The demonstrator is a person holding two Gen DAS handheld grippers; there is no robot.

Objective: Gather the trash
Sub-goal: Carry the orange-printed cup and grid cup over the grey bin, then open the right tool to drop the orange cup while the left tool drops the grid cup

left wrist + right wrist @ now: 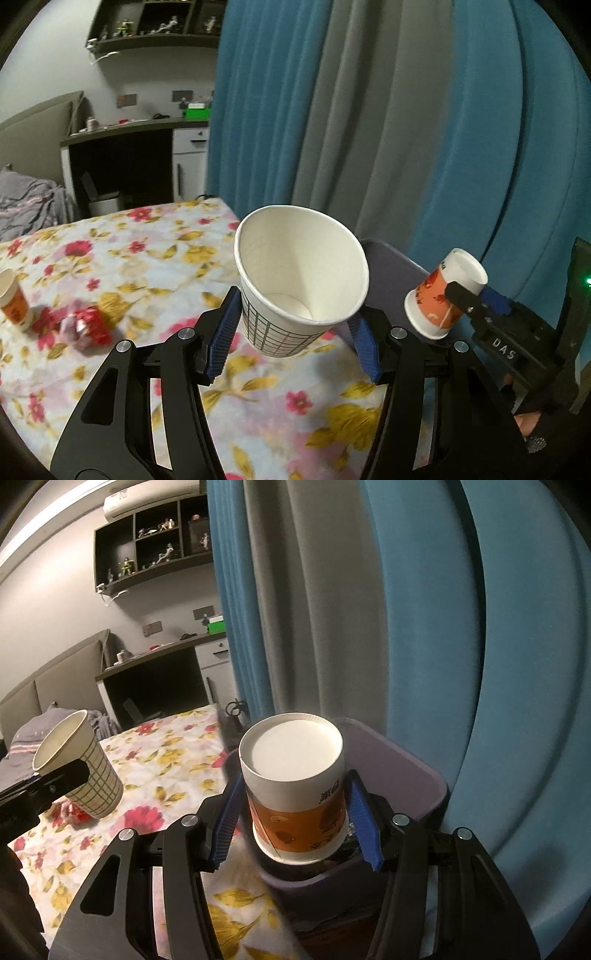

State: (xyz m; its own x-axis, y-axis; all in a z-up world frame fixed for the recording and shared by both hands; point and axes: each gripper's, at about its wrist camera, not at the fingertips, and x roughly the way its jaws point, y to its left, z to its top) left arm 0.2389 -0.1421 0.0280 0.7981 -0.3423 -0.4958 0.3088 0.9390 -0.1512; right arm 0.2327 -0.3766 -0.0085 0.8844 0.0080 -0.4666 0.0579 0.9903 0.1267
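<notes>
Both wrist views sit close behind their blue-padded jaws, angled down across the floral-clothed table (110,258) toward teal-and-grey curtains (424,627). Shared: table, purple plastic bin (399,760), dark wall shelf (155,22).

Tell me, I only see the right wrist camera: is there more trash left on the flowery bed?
Observer: Yes. In the left wrist view a second orange cup stands on the bedspread, far left.
Operator: Anything else?
Observer: A crumpled red wrapper lies beside that cup.
Operator: Is the checked cup empty?
Observer: Yes. Looking into it from the left gripper, its white bottom is bare.
</notes>
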